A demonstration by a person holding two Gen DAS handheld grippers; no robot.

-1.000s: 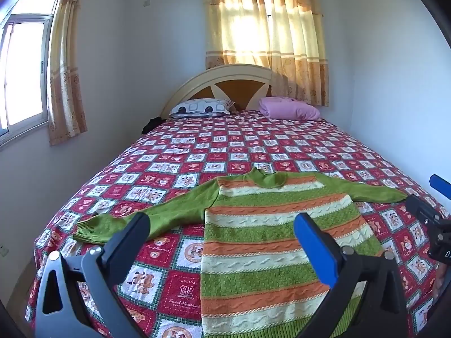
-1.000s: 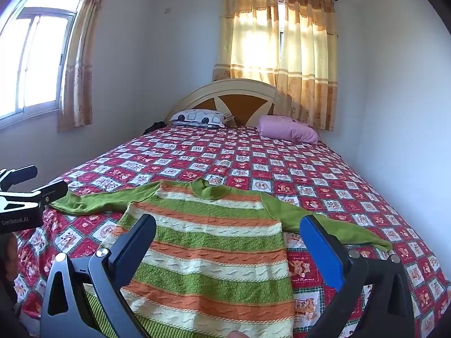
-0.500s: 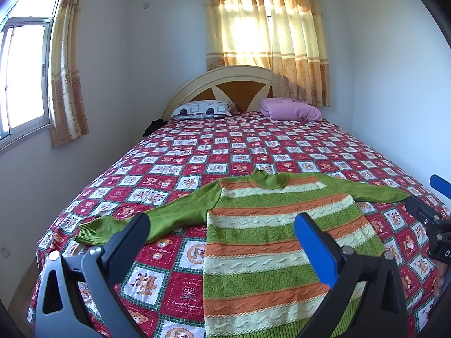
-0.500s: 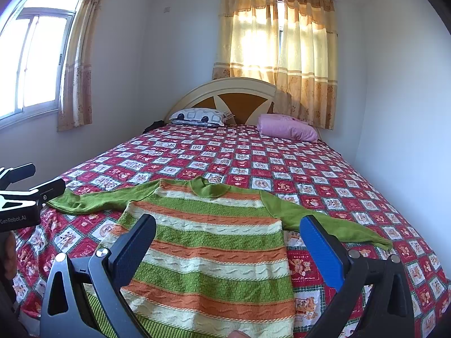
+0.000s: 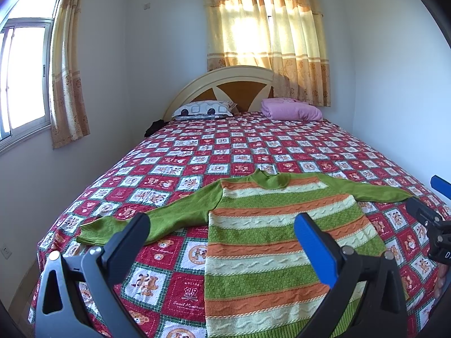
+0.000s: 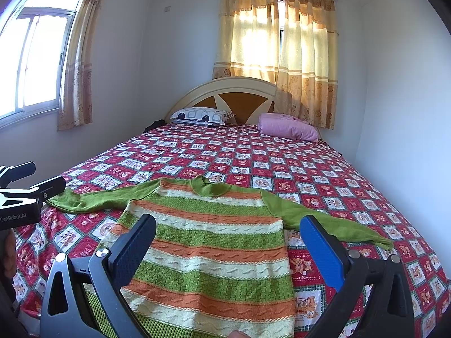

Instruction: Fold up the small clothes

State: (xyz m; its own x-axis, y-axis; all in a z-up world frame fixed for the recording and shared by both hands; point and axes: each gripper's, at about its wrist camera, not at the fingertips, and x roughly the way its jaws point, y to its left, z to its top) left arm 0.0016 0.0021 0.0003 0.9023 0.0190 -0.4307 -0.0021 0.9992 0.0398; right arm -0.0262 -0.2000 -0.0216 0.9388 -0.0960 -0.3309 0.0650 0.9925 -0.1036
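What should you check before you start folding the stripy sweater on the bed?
1. Sweater lies flat, front up, on the bedspread: ok.
2. Both green sleeves spread out to the sides, left sleeve and right sleeve: ok.
3. Left gripper open and holding nothing: ok.
4. Right gripper open and holding nothing: ok.
5. Nothing lying on the sweater: ok.
6. Bottom hem lying straight: cannot tell, the grippers and the frame edge hide much of it.
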